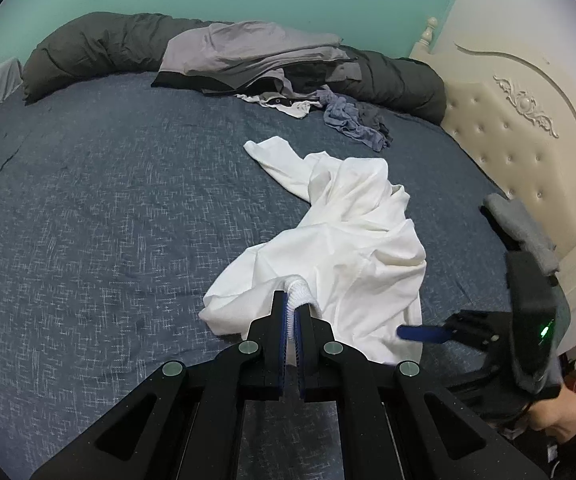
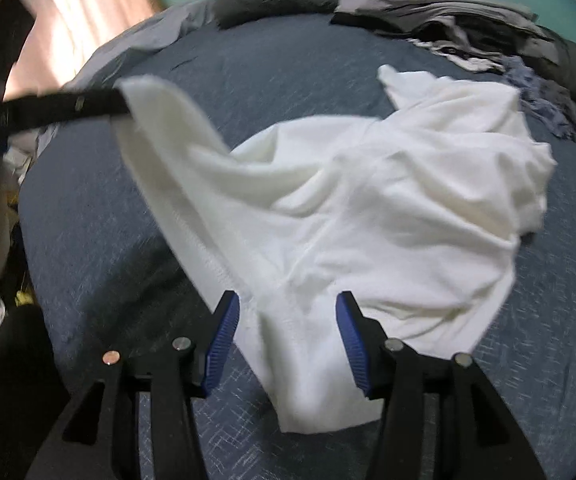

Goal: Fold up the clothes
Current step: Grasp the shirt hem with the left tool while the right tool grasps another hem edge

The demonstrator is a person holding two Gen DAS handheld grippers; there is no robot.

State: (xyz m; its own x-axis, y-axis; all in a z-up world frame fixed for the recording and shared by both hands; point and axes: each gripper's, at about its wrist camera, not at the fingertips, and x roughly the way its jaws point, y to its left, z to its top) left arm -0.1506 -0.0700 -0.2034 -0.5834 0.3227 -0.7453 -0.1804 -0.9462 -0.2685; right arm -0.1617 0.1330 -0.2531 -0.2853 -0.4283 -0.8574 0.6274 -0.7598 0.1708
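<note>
Bed (image 1: 87, 200) is the landmark: a blue-grey woven cover spans both views, with a cream tufted headboard (image 1: 508, 128) at its right side. Along the far edge of the bed lie a dark duvet roll (image 1: 99, 52) and a pile of unfolded clothes (image 1: 255, 56) in grey, black and blue.

The white shirt (image 1: 348, 232) lies crumpled near the middle of the bed, toward the near edge, with one sleeve trailing toward the far pile. It is not yet spread flat.

The left claw (image 1: 292, 316) is closed on a ribbed white edge of the shirt, probably a collar or cuff, and holds that edge raised off the bed. In the right wrist view the same grip appears at the left, with fabric hanging from it in a taut band.

The right claw (image 2: 283, 332) is wide open. Its blue pads (image 2: 223, 340) straddle a seamed fold of the shirt at the near edge of the bed; the fingers are not pressing the fabric.

Step in hand, as judged: picking up and opening out the shirt before any fold. The next move calls for closing the right claw on the seam between its pads, then drawing both claws apart so that the shirt spreads flat on the bed. Motion blur in the right view limits detail.
</note>
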